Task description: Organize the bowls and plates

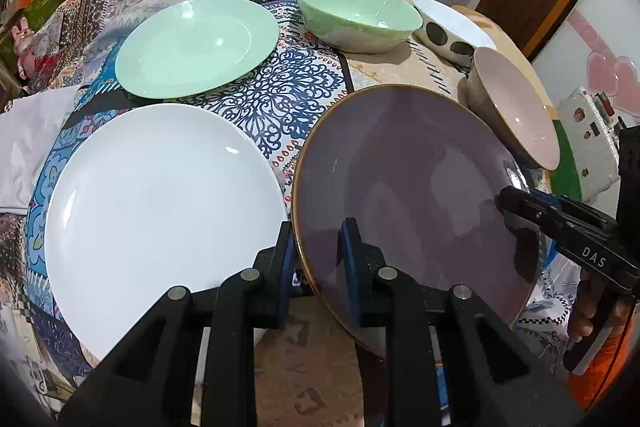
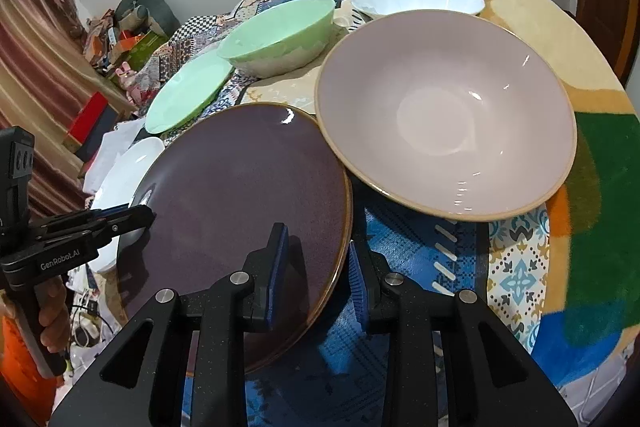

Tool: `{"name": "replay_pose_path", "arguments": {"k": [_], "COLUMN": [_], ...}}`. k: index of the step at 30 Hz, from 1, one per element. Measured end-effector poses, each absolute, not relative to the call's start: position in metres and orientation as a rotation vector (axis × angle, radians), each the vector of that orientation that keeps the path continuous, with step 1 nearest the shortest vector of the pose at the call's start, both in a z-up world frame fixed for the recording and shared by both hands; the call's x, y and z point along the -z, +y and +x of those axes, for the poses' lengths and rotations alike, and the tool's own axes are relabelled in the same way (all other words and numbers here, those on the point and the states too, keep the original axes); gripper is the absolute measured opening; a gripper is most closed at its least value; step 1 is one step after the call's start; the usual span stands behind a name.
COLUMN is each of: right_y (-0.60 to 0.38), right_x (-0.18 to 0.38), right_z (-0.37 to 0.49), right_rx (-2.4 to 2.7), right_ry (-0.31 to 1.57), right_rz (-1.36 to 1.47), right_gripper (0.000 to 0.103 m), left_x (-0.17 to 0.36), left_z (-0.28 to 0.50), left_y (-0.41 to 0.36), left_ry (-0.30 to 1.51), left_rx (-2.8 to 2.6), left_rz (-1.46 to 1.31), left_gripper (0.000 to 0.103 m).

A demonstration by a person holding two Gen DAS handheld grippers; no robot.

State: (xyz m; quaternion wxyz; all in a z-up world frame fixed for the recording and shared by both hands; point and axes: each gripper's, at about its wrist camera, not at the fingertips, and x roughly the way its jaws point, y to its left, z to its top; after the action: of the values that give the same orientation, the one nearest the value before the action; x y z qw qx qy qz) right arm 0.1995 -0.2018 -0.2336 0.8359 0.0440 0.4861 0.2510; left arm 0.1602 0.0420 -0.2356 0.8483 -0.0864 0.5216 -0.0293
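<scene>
Across a surface spread with a patchwork cloth (image 1: 280, 99) lie plates and bowls; whether it is a bed or a table cannot be told. Largest and nearest is the purple plate (image 1: 408, 187) with its brown rim, tilted and gripped at two opposite edges. Beside it on the left lies the white plate (image 1: 160, 195), flat on the cloth, its rim close to the purple plate's. Behind the white one rests the green plate (image 1: 196, 47). On the right, the pink bowl (image 2: 448, 115) stands just beside the purple plate, rims nearly touching in the right wrist view. Farther back sit the green bowl (image 1: 356, 15) and, next to it, the white bowl (image 2: 420, 1), whose outer wall carries dark spots.

The left gripper (image 1: 320, 259) has its jaws clamped on the purple plate's near-left rim, one blue pad above and one below. The right gripper (image 2: 316, 263) is likewise clamped on the opposite rim of the same plate. A hand (image 1: 592, 315) with an orange sleeve holds the right gripper's handle.
</scene>
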Motion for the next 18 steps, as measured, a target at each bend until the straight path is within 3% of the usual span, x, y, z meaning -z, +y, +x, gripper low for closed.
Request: {"name": "replay_pose_path", "arguments": {"k": [18], "right_y": [-0.203], "right_x": [0.232], "right_z": [0.198], "right_rx": [-0.509], "right_ry": [1.026], "right_rz": [0.041], "right_gripper": [0.029], "left_x": [0.218], "left_z": [0.168], "left_y": [0.027], "left_ry": [1.024], "left_rx": [0.089], "left_rz": [-0.117], "left_gripper": [0.018]}}
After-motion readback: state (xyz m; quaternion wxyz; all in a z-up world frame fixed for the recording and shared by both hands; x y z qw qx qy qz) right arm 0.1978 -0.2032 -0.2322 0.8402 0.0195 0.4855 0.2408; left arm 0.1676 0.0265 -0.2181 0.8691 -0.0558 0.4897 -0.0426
